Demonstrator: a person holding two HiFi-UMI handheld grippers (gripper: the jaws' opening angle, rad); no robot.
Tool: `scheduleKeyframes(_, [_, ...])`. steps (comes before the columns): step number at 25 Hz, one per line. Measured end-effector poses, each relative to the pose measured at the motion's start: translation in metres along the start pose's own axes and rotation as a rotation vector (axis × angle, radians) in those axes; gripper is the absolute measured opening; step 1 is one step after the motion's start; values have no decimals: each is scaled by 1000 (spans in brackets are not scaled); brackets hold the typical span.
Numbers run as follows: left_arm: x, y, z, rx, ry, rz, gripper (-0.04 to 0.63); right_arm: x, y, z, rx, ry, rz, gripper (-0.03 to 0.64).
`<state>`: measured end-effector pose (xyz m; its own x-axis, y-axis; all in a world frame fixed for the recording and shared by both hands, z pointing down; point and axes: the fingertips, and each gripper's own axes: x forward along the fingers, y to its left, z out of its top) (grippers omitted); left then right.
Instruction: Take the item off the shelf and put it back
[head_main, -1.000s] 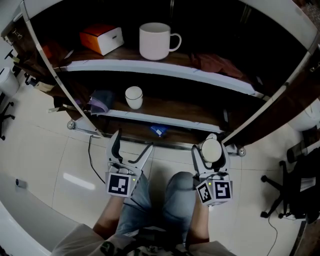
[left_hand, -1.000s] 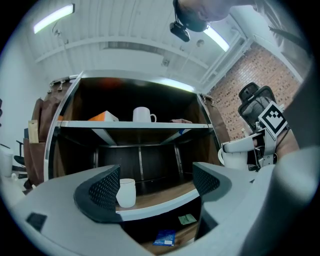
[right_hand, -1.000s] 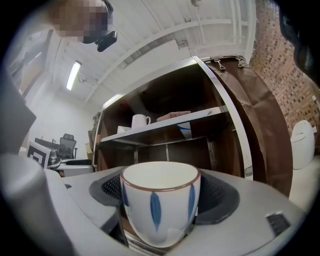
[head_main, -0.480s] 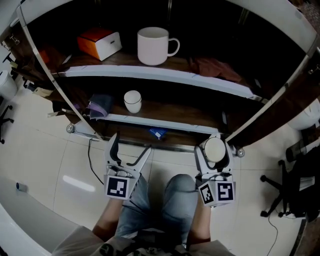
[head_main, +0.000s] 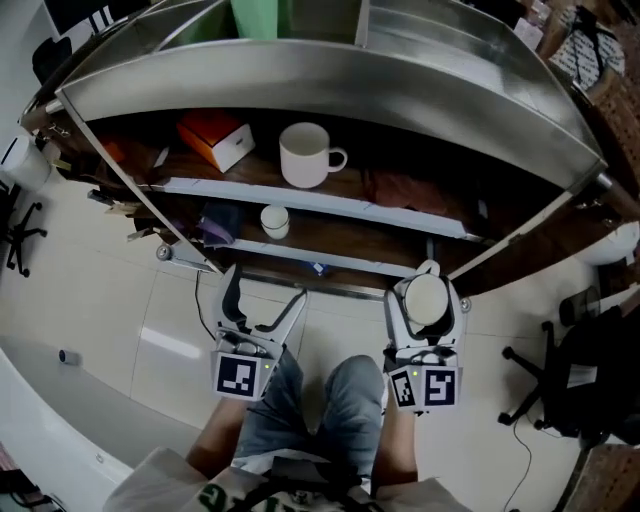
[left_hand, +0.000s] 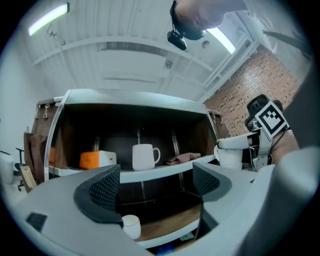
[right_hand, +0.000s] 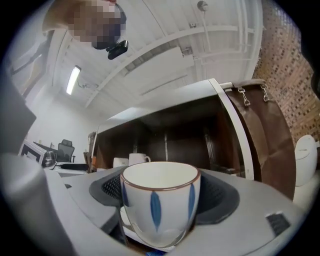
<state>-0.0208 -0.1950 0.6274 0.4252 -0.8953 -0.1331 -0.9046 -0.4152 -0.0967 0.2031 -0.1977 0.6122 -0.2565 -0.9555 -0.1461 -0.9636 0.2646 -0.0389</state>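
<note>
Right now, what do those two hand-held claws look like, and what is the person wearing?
The left gripper and right gripper are light-coloured, two-pronged tools. Each carries a white cube printed with black square markers. Their pads are dark and dimpled. The person wears blue jeans.

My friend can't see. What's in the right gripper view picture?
A small white ceramic cup with blue leaf marks and a brown rim sits gripped in the right gripper. Behind it stands a dark wooden shelf holding a white mug.
</note>
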Motion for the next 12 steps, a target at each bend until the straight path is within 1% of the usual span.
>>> scheduleKeyframes(3, [-2,9,58,-27,3,20,430,1,8,54,-9,-5,-1,410])
scheduleKeyframes(7, [-9,29,137,-27,24,47,430,1,22,118,17,51,9,410])
scheduleKeyframes(10, [-17,43,203,-23,32,58,430,1,37,171,14,80,23,410])
scheduleKeyframes(12, [-27,54,242,-39,49,66,430,3,53,207,9,90,43,410])
